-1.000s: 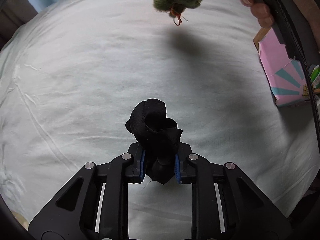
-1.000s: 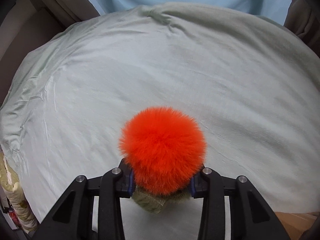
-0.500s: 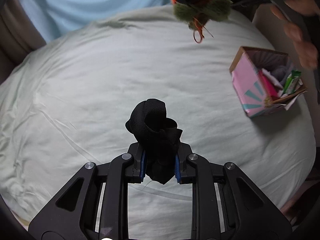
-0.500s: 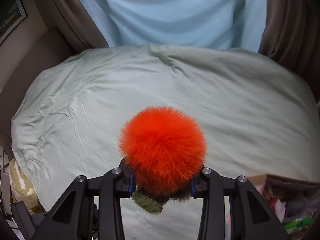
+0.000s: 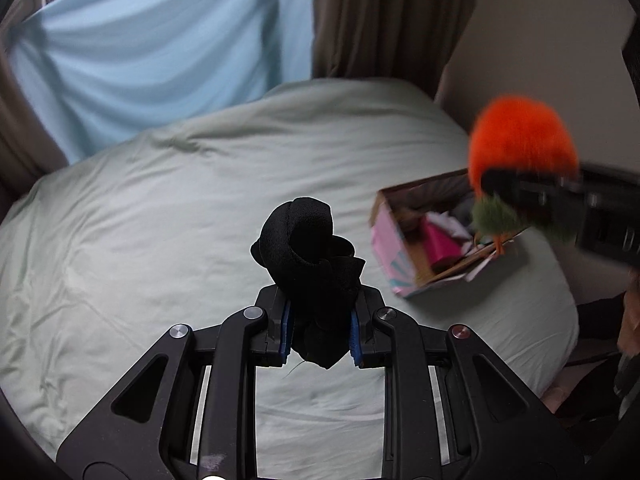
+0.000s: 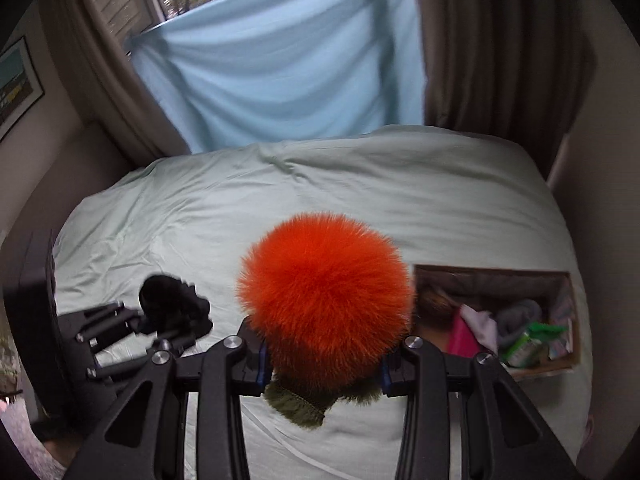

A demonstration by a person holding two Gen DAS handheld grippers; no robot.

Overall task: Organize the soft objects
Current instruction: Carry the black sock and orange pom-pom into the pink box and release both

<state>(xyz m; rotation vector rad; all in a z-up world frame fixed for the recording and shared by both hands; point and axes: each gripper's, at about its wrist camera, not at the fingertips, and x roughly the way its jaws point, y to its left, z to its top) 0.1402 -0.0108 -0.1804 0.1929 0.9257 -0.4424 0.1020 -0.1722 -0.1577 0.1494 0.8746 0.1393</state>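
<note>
Left gripper point(image 5: 320, 336) clamped a bunched black fabric bundle point(image 5: 310, 252) above the pale green bedsheet point(image 5: 160, 200); right gripper point(image 6: 322, 364) pinched a fluffy orange pom-pom with an olive knitted base point(image 6: 324, 284) near the open cardboard box with pink panels point(image 6: 494, 276). Risk: since the fur compresses, the pom-pom could slip free and land beside the crowded box.

Black knitted fabric bundle point(image 5: 310, 248), rolled and knotted, sticks up from between blue pads, off pale green bedsheet. Fluffy orange pom-pom on olive-green knit base point(image 6: 324, 300), clamped at base, pom-pom uppermost, raised just beside open cardboard box with pink printed side point(image 5: 390, 248), already holding assorted soft items.
</note>
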